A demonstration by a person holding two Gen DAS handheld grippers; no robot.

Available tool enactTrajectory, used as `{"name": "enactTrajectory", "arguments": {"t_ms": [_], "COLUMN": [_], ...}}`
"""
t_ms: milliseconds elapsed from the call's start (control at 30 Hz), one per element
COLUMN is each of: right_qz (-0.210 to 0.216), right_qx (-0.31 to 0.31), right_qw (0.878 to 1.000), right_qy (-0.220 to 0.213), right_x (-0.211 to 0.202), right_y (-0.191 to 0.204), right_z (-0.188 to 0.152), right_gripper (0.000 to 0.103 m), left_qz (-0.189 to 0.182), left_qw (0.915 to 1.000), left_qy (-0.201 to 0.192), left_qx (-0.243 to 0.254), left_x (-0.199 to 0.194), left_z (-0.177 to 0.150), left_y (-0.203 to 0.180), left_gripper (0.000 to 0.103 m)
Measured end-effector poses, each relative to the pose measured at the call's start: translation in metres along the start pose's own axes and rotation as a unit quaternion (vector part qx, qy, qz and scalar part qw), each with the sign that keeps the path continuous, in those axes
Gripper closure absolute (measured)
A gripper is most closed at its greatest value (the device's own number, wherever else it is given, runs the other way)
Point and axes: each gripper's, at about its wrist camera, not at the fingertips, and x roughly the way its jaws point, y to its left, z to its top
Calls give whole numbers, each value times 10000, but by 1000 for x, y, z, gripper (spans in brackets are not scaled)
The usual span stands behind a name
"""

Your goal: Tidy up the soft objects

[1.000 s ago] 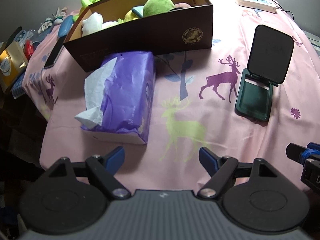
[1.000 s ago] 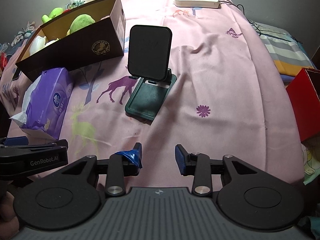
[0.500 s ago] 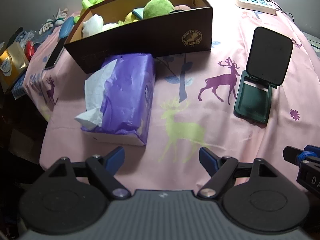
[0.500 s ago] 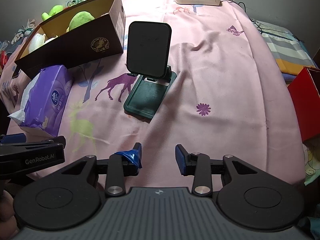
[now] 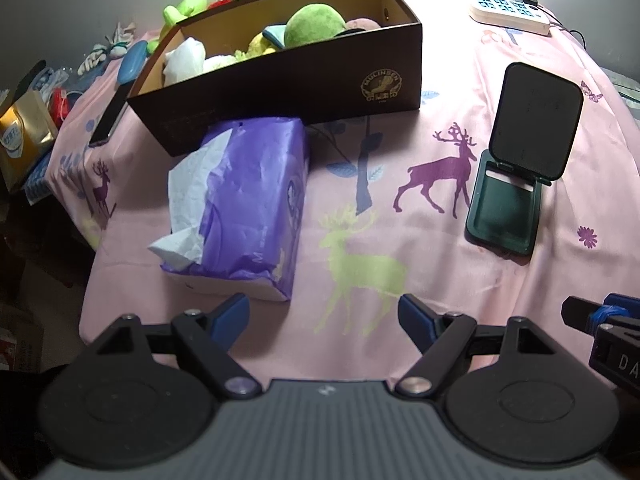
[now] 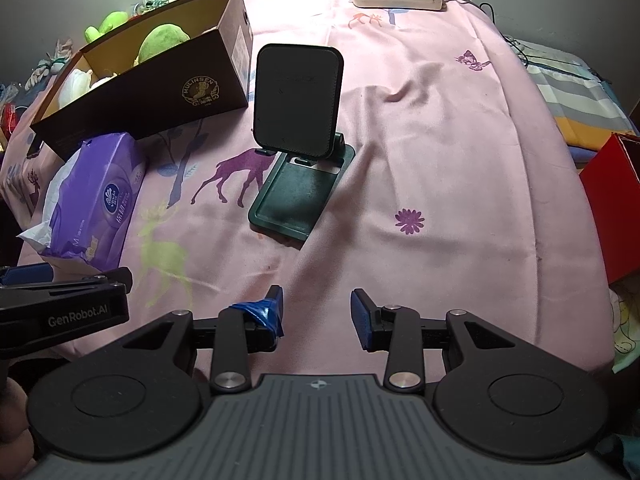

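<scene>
Approach step, judged: left gripper (image 5: 324,312) spread, empty; right gripper (image 6: 316,312) parted, empty; crinkled purple plastic tissue pack (image 5: 248,208) lies ahead-left; next, advance, straddle, close.

Our two grippers, both empty

Our black left gripper (image 5: 323,312) gapes wide; our black right gripper (image 6: 316,312), blue-padded, stands narrowly parted, both angled downward.
</scene>
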Motion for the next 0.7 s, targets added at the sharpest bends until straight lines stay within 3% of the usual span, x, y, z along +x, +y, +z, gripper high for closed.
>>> {"name": "enactTrajectory", "arguments": {"t_ms": [700], "right_qz": [50], "right_qx": [7], "right_qw": [10000], "right_qy": [-3], "right_x": [3], "right_y": [0], "right_z": [4], "right_gripper": [82], "left_qz": [-3], "left_qw": [9999], "left_qy": [-160], "left_qx": [-27], "left_x": [0], "left_z": [5], "left_y": [2], "left_gripper": [23]}}
